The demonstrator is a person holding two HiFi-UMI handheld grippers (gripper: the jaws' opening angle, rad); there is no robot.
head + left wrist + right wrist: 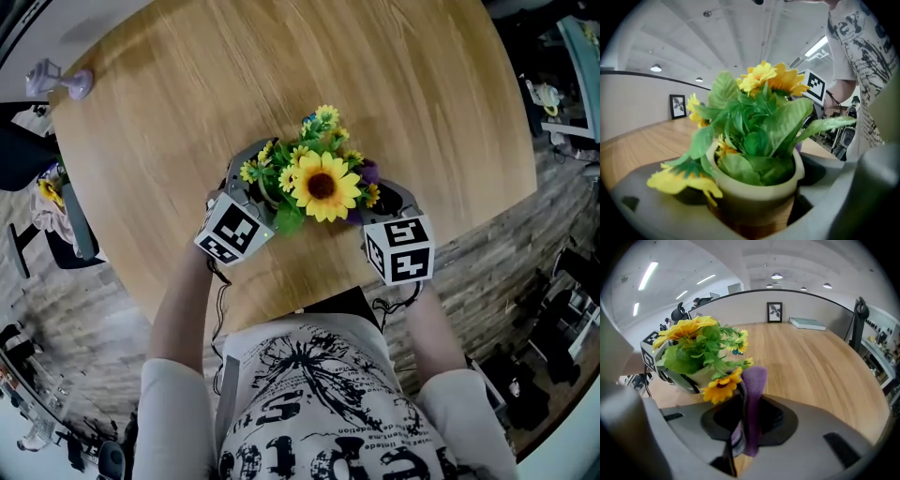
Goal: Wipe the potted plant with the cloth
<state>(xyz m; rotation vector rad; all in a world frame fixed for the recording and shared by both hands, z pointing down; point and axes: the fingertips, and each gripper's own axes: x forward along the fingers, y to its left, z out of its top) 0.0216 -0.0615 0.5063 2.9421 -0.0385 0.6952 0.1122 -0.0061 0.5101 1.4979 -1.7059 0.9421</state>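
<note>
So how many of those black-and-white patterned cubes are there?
2. One cube sits on the left tongs, left of the potted plant in the head view; the other cube sits on the right tongs, right of it. None seems hidden.

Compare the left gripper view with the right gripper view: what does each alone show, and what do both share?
Left only: the person's white printed shirt. Right only: the purple fabric cloth pinched in the right gripper, and a pale flat book. Both: the yellow-flowered green potted plant, the round wooden table and a black-framed picture.

Round wooden table (281, 84), framed picture (774, 312)
</note>
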